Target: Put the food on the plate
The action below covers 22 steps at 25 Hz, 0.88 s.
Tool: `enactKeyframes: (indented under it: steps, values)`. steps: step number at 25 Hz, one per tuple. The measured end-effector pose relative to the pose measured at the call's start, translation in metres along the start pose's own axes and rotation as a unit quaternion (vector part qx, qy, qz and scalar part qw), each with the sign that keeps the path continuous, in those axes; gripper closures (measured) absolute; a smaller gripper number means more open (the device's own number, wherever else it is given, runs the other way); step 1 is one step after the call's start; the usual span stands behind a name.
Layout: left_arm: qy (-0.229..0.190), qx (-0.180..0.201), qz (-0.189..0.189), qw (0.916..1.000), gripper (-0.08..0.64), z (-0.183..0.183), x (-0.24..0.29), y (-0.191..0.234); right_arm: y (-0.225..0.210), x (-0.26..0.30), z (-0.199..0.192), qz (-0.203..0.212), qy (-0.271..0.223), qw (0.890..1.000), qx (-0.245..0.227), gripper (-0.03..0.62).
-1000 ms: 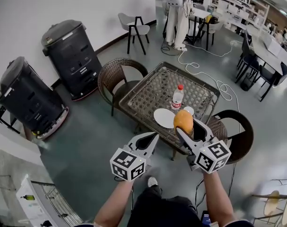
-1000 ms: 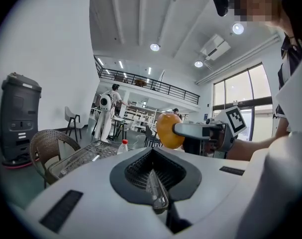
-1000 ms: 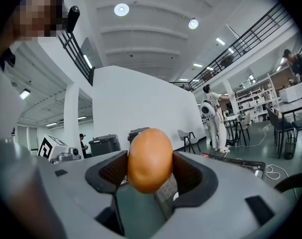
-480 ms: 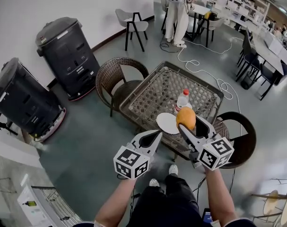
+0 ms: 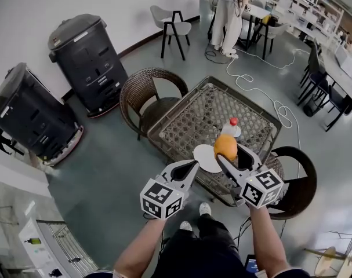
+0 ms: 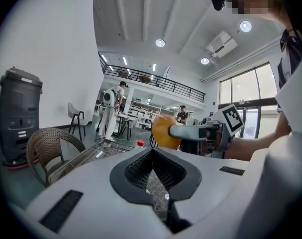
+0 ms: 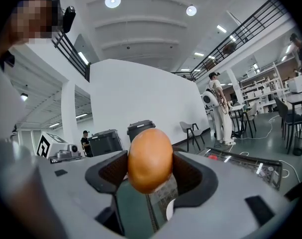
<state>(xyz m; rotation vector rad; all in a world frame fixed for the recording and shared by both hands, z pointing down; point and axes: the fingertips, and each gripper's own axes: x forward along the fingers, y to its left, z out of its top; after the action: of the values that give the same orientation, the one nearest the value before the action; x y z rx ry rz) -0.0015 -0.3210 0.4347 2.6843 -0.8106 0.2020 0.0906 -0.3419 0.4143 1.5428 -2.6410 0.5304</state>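
Observation:
An orange, rounded piece of food (image 5: pixel 225 146) is clamped in my right gripper (image 5: pixel 229 154), held in the air over the near right rim of a white plate (image 5: pixel 204 157). The plate lies on a wicker-topped glass table (image 5: pixel 193 114). In the right gripper view the food (image 7: pixel 150 159) fills the space between the pads, with the plate (image 7: pixel 169 210) far below. My left gripper (image 5: pixel 189 167) hovers left of the plate, shut and holding nothing. The left gripper view shows its own jaws (image 6: pixel 153 157) closed, with the food (image 6: pixel 163 132) off to the right.
A red-capped plastic bottle (image 5: pixel 230 128) stands on the table just behind the plate. Wicker chairs (image 5: pixel 148 91) (image 5: pixel 297 181) flank the table. Two black bins (image 5: pixel 86 59) (image 5: pixel 31 117) stand by the wall on the left. A white cable (image 5: pixel 268 100) trails across the floor.
Both grippers have come closer to the table. The food stays clamped in the right gripper and is now over the plate's near right rim.

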Motion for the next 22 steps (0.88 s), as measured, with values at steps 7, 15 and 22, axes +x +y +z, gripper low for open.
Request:
enactKeyframes:
  steps: [7, 15, 22]
  values:
    - [0.019, -0.011, 0.039, 0.9990, 0.552, -0.019, 0.023, 0.021, -0.025, 0.025, -0.028, 0.033, 0.039, 0.999, 0.000, 0.304]
    - [0.039, -0.021, 0.055, 0.9975, 0.552, -0.056, 0.048, 0.033, -0.064, 0.052, -0.088, 0.046, 0.115, 0.992, -0.004, 0.304]
    - [0.069, -0.037, 0.077, 0.9940, 0.552, -0.086, 0.060, 0.050, -0.092, 0.077, -0.151, 0.048, 0.198, 0.978, -0.042, 0.304]
